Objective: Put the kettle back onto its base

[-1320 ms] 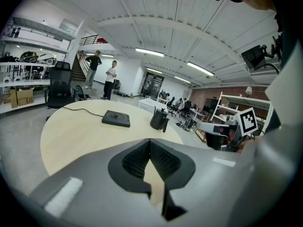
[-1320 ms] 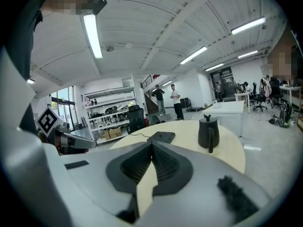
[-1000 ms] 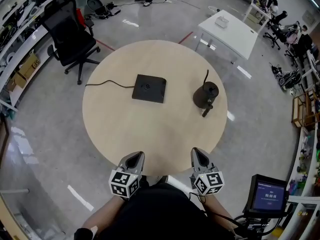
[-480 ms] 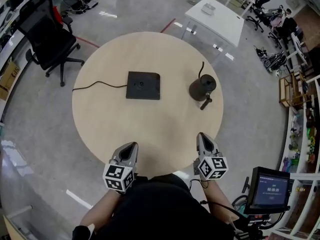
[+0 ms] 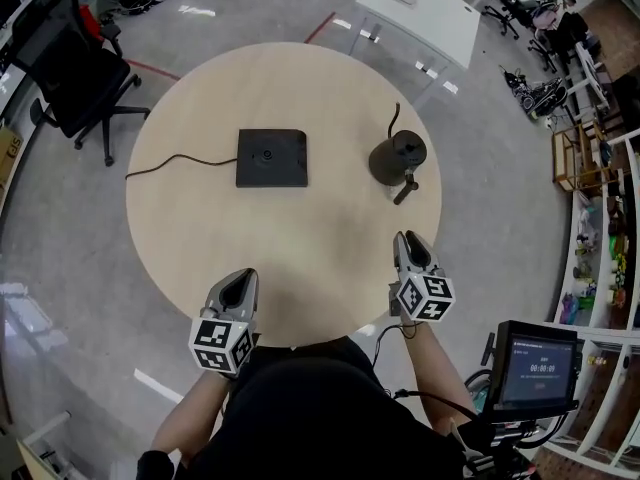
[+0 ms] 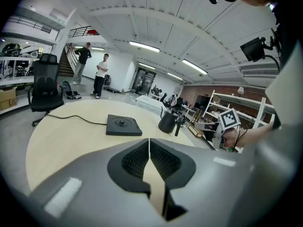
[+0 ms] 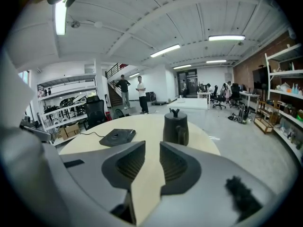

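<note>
A: Black gooseneck kettle (image 5: 397,157)?
B: Upright on the pale round wooden surface (image 5: 300,258), well ahead of the right tool (image 5: 411,240), whose jaws have just parted, empty. Left tool (image 5: 239,278) clenched, with the flat black square base (image 5: 271,157) beyond it.

Bright, even light fills the hall, coming from long ceiling strips (image 6: 144,46) high above the left claw (image 6: 149,142). The pale counter (image 5: 200,228) ahead of that claw is evenly lit, and the shadows on it are weak and soft. The polished floor (image 5: 60,268) beyond the counter throws back white streaks of glare (image 5: 195,11). Both gripper views bulge hard: straight lines bow and the corners go black. The claw's near body looks soft and out of focus, while the far room stays fairly sharp. One strip (image 7: 60,13) blows out to pure white.
</note>
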Demonstrator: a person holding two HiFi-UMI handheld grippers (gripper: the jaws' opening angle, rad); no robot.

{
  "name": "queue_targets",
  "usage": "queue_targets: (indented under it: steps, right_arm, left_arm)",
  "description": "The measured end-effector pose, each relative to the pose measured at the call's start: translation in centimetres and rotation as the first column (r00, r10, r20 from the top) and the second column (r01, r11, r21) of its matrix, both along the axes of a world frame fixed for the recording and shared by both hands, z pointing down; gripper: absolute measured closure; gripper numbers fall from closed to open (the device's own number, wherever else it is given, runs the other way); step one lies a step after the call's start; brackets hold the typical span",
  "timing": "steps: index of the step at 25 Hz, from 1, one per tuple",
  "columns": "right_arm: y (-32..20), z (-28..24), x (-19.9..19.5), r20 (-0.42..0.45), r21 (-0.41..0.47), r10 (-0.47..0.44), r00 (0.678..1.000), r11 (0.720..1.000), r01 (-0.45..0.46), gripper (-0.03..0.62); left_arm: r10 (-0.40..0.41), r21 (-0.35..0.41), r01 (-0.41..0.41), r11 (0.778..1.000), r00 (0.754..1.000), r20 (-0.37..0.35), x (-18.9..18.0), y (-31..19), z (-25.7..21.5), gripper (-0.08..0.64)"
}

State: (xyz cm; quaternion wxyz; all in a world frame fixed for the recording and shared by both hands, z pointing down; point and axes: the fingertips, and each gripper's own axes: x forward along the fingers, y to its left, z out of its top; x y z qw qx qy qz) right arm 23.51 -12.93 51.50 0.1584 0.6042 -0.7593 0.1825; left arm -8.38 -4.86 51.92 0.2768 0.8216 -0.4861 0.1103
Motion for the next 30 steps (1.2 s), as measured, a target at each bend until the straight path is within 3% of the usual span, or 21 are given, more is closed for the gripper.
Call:
queue_targets:
  steps: [13,17,30]
  right_arm:
    - [-9.8,6.0,5.8,-0.044,-0.074,0.041,0.998,0.996,-0.044,0.394]
    - [-13.5,8.4,6.4,-0.077,-0.091,0.028,0.997,0.995,-0.035,0.382]
    - [-15.3,10.6,7.7,-0.123,-0.125,-0.005,0.992,0.992,-0.011,0.379]
  left_arm:
    - [-0.069,-0.064,0.072,0.995,0.996,0.047,2.5,-0.7,0.5,0.526]
    - [-0.086,-0.077,0.091,0.993,0.995,0.054,2.7,-3.4,1.7,0.522]
    - [-0.094,-0.094,0.098,0.991,0.995,0.041,4.6,-2.1,1.0,0.522]
